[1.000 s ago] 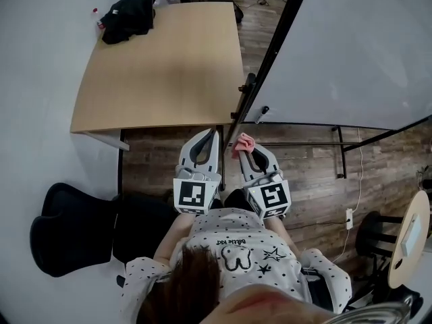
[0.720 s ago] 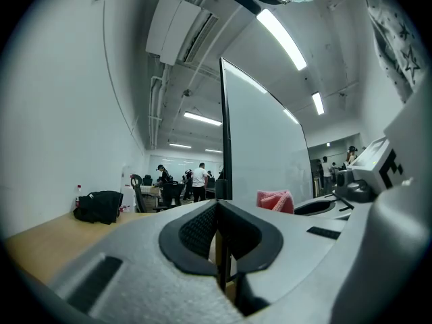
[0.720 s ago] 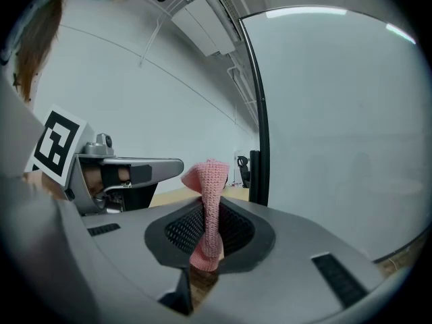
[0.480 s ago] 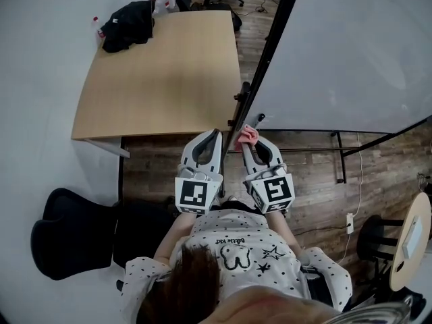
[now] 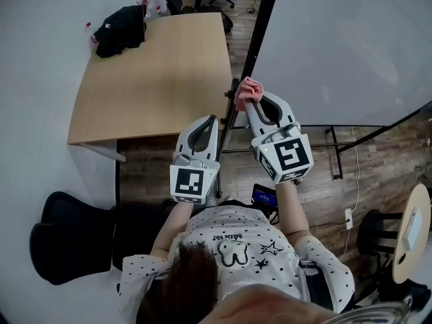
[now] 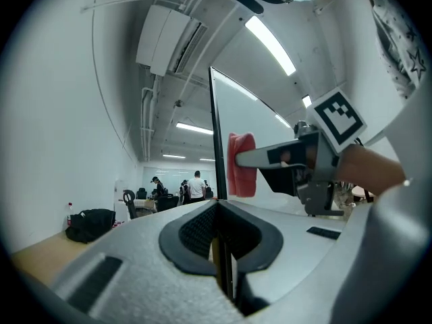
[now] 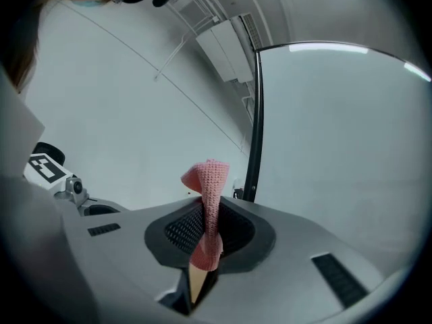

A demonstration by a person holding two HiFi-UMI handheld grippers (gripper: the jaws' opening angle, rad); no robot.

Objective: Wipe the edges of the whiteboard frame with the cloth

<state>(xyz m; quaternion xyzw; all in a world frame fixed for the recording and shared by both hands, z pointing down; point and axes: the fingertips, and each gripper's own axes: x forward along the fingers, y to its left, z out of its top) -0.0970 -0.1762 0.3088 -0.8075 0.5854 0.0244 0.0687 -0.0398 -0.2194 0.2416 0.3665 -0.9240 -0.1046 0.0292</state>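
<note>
Right tongs [image 5: 252, 101] pinch the pink cloth [image 5: 244, 92] at the black whiteboard frame [image 5: 258, 25], where I'd slide toward 12 o'clock with steady contact, left tongs [image 5: 212, 119] closed, empty, at 8 o'clock.

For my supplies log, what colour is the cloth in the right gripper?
Pink; the cloth shows best in the right gripper view.

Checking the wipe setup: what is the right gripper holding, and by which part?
The pink cloth, pinched around its middle by the right gripper; one end bunches out past the tips.
</note>
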